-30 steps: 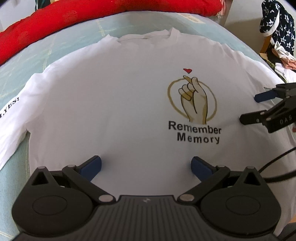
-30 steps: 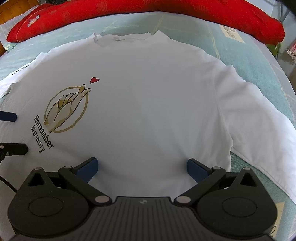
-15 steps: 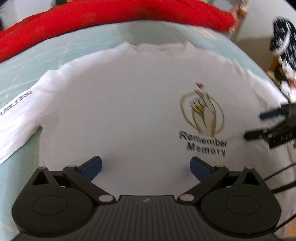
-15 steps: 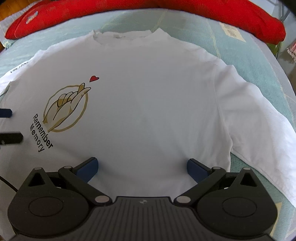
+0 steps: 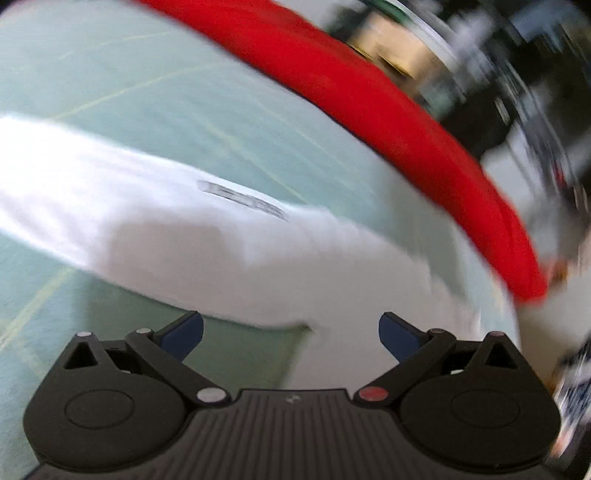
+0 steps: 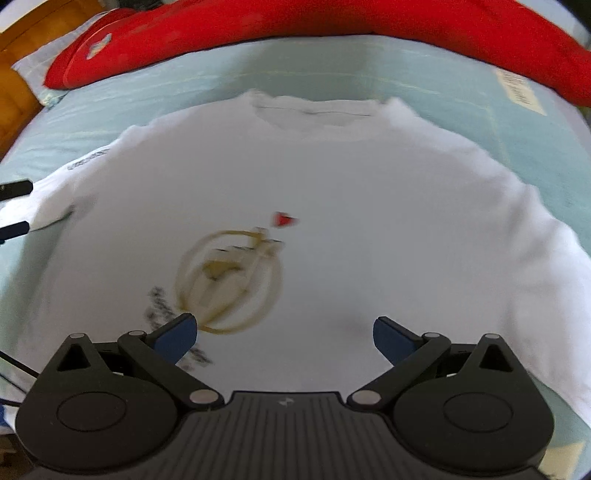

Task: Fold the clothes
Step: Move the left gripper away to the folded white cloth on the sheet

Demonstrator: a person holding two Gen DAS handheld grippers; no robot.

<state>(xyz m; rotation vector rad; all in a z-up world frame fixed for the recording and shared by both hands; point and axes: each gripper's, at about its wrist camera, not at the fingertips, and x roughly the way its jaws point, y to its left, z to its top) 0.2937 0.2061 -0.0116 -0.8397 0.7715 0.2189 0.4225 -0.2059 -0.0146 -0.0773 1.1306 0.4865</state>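
Since the earlier frames, my left tool [image 5: 291, 325] has swung away from the chest print toward the left sleeve [image 5: 122, 206] of the white T-shirt [image 6: 332, 229], and my right tool [image 6: 282, 330] has shifted across so the print [image 6: 229, 280] now sits just ahead of its left finger. Both views are motion-blurred. The T-shirt lies face up and spread flat on the pale green bed [image 6: 155, 92], collar toward the red pillow [image 6: 332, 22], with both sleeves out to the sides. Left tool: jaws spread wide, holding nothing, poised over the sleeve's lower edge near the armpit; whether it touches the cloth I cannot tell. In the right wrist view its fingers [image 6: 14, 188] show at the frame's left edge beside that sleeve. Right tool: jaws likewise spread, empty, hovering over the lower chest. Assessment: no fold is visible anywhere on the garment, so the task stands at its start. Remaining, as I judge it, are both sleeve folds, the side folds and the final fold of the body.
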